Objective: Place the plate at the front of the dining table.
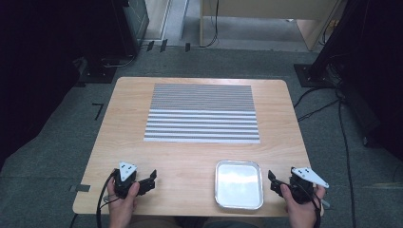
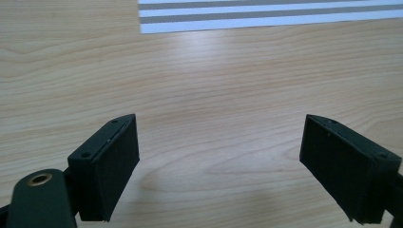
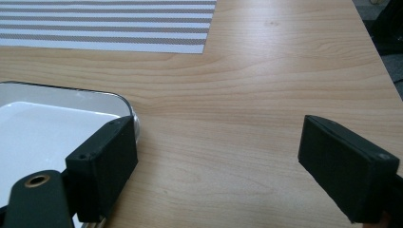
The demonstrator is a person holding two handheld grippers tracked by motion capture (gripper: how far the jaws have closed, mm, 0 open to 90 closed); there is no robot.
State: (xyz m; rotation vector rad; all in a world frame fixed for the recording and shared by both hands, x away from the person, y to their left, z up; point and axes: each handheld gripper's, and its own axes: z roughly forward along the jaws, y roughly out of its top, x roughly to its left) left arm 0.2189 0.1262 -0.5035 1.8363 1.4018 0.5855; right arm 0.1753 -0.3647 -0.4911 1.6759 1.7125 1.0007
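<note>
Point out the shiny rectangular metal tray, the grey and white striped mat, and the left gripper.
Shiny rectangular metal tray (image 1: 260, 183): high view, on its right rim.
Grey and white striped mat (image 1: 202, 114): high view, on its middle.
Left gripper (image 2: 219, 159): left gripper view, midway between its fingertips.

A wooden table (image 1: 199, 156) stands on grey carpet (image 1: 57, 142); cables (image 1: 344, 137) trail right.

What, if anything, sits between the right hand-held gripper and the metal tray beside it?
Nothing visible does. The right hand-held gripper sits just right of the metal tray, jaws open, with bare wood of the table between them. In the right gripper view the tray's rim lies right by one jaw.
</note>
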